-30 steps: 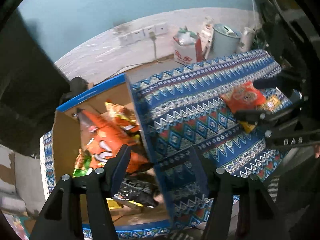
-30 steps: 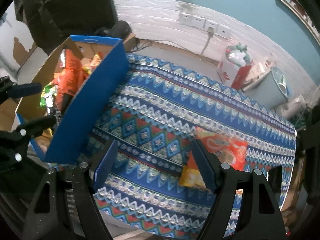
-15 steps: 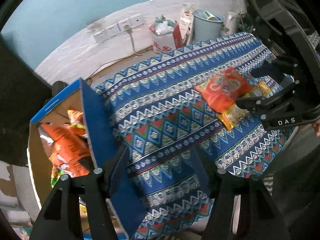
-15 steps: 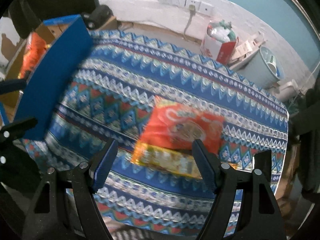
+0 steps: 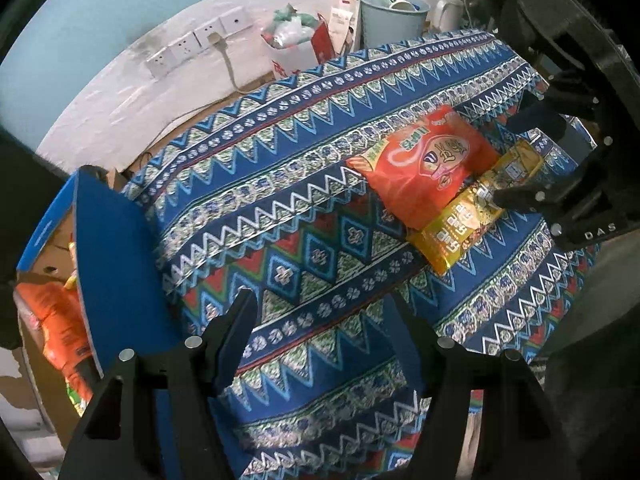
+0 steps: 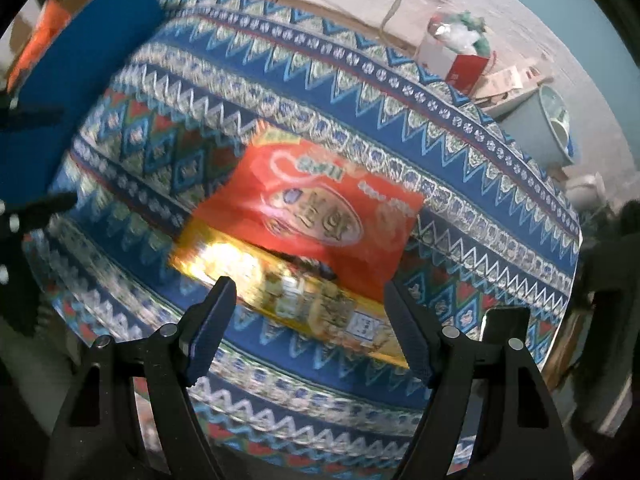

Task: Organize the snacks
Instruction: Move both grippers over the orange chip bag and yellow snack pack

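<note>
Table under patterned blue cloth (image 5: 304, 216), red snack bag (image 5: 424, 168) overlapping yellow snack bag (image 5: 460, 228), both lying flat

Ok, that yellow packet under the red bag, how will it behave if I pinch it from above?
The yellow packet looks glossy, given its bright glare, so the jaws may slip on the film. It lies flat and thin on the tablecloth, so it is probably light and floppy, sagging when lifted. The red bag overlaps its far edge and would likely slide off or get dragged along.

Red bag (image 5: 424, 164), perhaps gold packet (image 5: 460, 224).
</note>
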Action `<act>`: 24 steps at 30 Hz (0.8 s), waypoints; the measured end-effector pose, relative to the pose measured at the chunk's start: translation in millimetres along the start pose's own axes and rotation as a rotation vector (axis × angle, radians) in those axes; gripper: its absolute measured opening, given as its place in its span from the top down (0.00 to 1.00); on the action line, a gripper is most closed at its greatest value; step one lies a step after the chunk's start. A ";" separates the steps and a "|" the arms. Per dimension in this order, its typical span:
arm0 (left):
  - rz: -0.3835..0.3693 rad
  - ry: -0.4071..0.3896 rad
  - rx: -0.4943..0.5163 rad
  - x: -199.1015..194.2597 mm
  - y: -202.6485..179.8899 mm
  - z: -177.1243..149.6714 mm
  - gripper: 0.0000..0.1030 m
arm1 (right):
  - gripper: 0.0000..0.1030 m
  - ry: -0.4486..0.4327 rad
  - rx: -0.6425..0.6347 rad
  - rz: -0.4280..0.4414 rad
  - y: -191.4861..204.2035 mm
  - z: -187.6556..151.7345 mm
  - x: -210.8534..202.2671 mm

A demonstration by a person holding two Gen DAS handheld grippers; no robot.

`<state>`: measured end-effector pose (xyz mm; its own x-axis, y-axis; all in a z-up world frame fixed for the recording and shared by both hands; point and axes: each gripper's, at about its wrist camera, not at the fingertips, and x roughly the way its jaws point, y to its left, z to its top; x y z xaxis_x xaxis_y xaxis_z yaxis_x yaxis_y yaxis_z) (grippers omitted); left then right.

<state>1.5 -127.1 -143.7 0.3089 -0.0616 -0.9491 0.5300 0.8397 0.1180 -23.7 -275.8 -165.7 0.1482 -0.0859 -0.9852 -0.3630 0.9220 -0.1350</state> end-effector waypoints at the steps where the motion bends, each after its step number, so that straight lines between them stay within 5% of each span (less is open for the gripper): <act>1: 0.000 0.005 0.005 3.1 -2.0 1.7 0.35 | 0.26 0.006 -0.015 0.002 -2.0 -1.1 2.1; 9: 0.004 0.058 0.017 27.1 -9.4 7.8 0.35 | 0.26 0.078 -0.154 0.008 -15.8 -16.6 33.5; 18: -0.006 0.098 0.019 38.9 -12.2 10.6 0.35 | 0.26 0.019 -0.225 0.117 -13.6 -16.5 27.7; 24: 0.001 0.103 0.024 41.1 -14.2 11.5 0.35 | 0.26 0.062 -0.338 0.037 11.1 -15.8 49.2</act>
<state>15.9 -147.8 -181.0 0.2270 -0.0039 -0.9739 0.5493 0.8263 0.1247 -35.0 -275.9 -217.3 0.0769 -0.0868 -0.9932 -0.6525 0.7489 -0.1160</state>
